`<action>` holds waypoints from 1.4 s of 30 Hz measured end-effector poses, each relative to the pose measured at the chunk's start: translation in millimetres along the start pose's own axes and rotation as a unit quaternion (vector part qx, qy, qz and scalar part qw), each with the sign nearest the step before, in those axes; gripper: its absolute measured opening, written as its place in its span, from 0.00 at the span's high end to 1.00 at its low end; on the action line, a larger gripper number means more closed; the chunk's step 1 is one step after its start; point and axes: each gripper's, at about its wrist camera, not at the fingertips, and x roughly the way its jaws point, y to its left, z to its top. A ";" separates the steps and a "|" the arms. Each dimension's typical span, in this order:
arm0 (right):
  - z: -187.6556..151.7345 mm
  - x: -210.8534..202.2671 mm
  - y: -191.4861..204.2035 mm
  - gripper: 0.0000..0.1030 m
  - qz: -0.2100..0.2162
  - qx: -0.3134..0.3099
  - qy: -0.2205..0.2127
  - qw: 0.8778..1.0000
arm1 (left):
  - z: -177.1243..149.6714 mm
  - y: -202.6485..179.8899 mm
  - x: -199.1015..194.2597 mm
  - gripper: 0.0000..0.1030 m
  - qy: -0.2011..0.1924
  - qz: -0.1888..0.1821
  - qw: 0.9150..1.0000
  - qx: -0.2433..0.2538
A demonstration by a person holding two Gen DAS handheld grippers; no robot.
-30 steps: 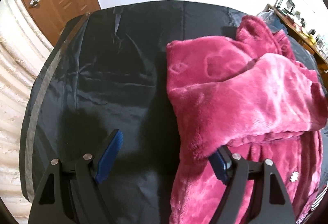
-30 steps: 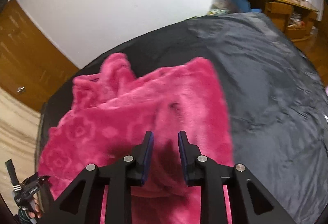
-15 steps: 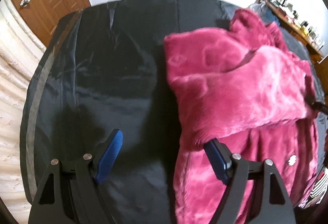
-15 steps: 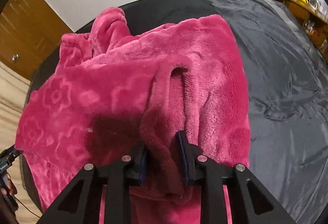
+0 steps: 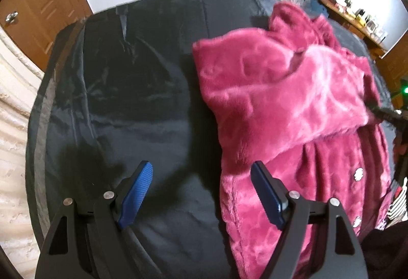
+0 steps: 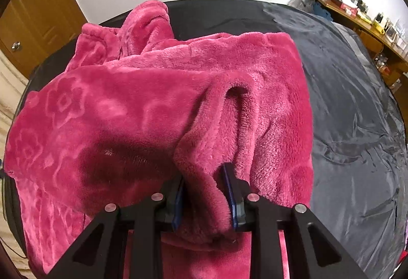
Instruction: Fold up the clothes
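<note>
Spread wide over the wrinkled black sheet (image 5: pixel 127 105), with nothing between the blue pads: the left gripper (image 5: pixel 201 184), just beside the near edge of the garment. Lying right of centre on that sheet: the plush magenta fleece garment with embossed flowers (image 5: pixel 280 100), one flap already laid across its body. Clamped narrow on a bunched fold of that flap: the right gripper (image 6: pixel 206 200). Judged mid-fold. Next, probably: setting the flap down flat, releasing, then smoothing.
</note>
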 end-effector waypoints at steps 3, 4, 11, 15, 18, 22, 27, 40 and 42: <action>-3.2 0.5 3.4 0.72 -0.003 0.002 -0.001 1.000 | 15.8 1.6 -12.4 0.19 -0.027 -0.018 0.999 -0.013; -4.3 0.8 4.7 0.72 -0.002 0.002 -0.001 1.000 | 21.2 1.7 -14.5 0.18 -0.036 -0.029 0.999 -0.020; -1.7 3.6 6.6 0.72 -0.008 0.003 -0.002 1.000 | 76.3 -34.6 21.7 0.18 -0.063 -0.077 0.994 -0.033; -2.2 1.7 3.8 0.72 -0.006 0.001 -0.002 1.000 | 99.0 -55.8 65.1 0.18 -0.038 -0.048 0.998 -0.010; -3.2 1.1 1.9 0.72 -0.006 -0.001 -0.003 1.000 | 102.9 -51.6 101.1 0.17 -0.005 -0.012 1.000 -0.012; -4.7 0.9 1.9 0.72 -0.006 -0.002 -0.007 1.000 | 101.4 -40.4 111.2 0.09 -0.032 0.031 0.999 -0.016; -5.4 -0.1 7.3 0.72 -0.016 -0.007 -0.008 1.000 | 112.6 -48.1 113.7 0.08 -0.065 0.106 0.992 0.004; 16.0 -27.9 -3.3 0.09 -0.014 0.030 -0.049 0.998 | 87.1 -51.6 54.9 0.08 -0.076 0.023 0.997 -0.012; 23.9 -34.3 -2.3 0.08 -0.003 0.032 -0.068 0.997 | 75.8 -57.7 53.5 0.08 -0.069 0.013 0.997 0.004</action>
